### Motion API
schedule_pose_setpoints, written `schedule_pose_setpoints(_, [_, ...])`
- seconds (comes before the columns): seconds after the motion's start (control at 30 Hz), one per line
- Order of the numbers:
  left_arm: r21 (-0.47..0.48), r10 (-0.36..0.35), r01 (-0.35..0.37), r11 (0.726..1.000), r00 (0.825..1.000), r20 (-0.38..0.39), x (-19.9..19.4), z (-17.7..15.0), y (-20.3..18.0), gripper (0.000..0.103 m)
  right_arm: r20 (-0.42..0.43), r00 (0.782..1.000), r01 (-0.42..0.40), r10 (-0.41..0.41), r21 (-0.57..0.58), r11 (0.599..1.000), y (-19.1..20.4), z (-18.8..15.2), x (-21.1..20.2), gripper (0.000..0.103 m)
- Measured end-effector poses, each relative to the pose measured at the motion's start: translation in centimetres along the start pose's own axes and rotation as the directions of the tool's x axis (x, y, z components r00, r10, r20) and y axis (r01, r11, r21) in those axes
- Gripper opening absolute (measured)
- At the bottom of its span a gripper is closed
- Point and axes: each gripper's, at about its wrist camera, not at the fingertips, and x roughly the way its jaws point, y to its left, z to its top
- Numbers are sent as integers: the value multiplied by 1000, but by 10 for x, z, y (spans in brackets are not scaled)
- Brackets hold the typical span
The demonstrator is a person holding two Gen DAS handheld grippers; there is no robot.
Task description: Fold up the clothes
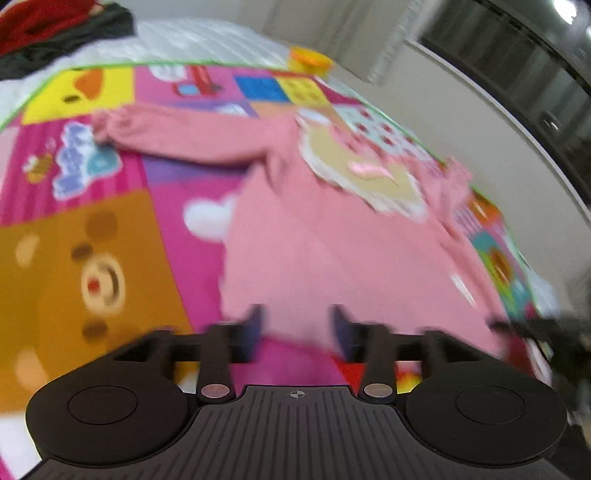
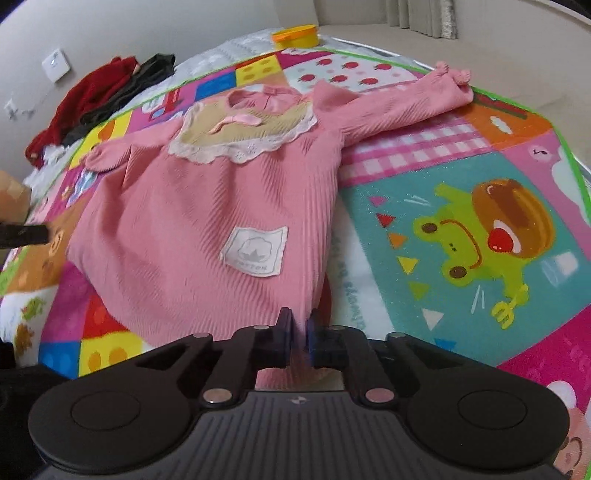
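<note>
Pink dress spread flat, front up, on a colourful play mat, both sleeves out to the sides. Right gripper at the bottom hem, jaws pinched together on a fold of the fabric. Left gripper over the other hem corner, jaws apart, nothing between them; blurred view. Red and black clothes piled beyond the mat.

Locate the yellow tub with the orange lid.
The tub sits at the far edge of the bed, just beyond the play mat, past the pink dress's collar; in the left wrist view it shows at top centre.
</note>
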Motion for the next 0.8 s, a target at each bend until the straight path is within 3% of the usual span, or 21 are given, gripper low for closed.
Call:
schedule_pose_setpoints(0.17, [-56, 70, -70, 996, 998, 5, 72, 33, 5, 62, 37, 999, 19, -21, 47, 999, -6, -3, 2, 65])
schedule_pose_setpoints(0.23, [-43, 85, -87, 995, 996, -25, 89, 33, 1, 45, 57, 998, 25, -29, 70, 997, -9, -5, 2, 68])
schedule_pose_setpoints(0.27, [-24, 101, -101, 995, 995, -25, 89, 29, -2, 22, 67, 997, 27, -33, 81, 996, -11, -6, 3, 73])
schedule_pose_setpoints(0.3, [-11, 112, -112, 994, 993, -27, 88, 25, -4, 9, 77, 996, 30, -37, 92, 995, -12, -8, 3, 77])
schedule_pose_setpoints(0.37, [-25, 103, -105, 994, 993, -49, 77, 14, 2, 7, 102, 994, 32, -45, 123, 992, -17, -8, 2, 87])
schedule_pose_setpoints(0.5, [-44, 90, -96, 994, 990, -111, 52, -6, 11, 6, 159, 987, -25, -10, 218, 976, -32, 3, 0, 88])
schedule_pose_setpoints(0.53, [-45, 96, -101, 994, 991, -91, 45, -7, 9, 6, 178, 984, -36, -8, 245, 969, -37, 10, -1, 88])
schedule_pose_setpoints(0.57, [-46, 103, -106, 993, 992, -72, 39, -7, 6, 13, 198, 980, -33, -21, 263, 964, -41, 19, -1, 88])
schedule_pose_setpoints(0.63, [-49, 115, -116, 992, 993, -32, 25, -7, 1, 38, 238, 966, 36, -103, 268, 963, -45, 47, 1, 88])
schedule_pose_setpoints(0.67, [-55, 118, -118, 991, 993, -5, 19, -5, -1, 63, 256, 954, 84, -153, 262, 961, -47, 62, 4, 88])
schedule_pose_setpoints(0.7, [-78, 110, -105, 991, 993, 50, 19, 5, -4, 70, 270, 941, 133, -203, 257, 957, -47, 80, 10, 87])
schedule_pose_setpoints(0.8, [-145, 77, -49, 988, 978, 195, 28, 40, -15, 73, 283, 901, 256, -328, 263, 930, -48, 139, 35, 67])
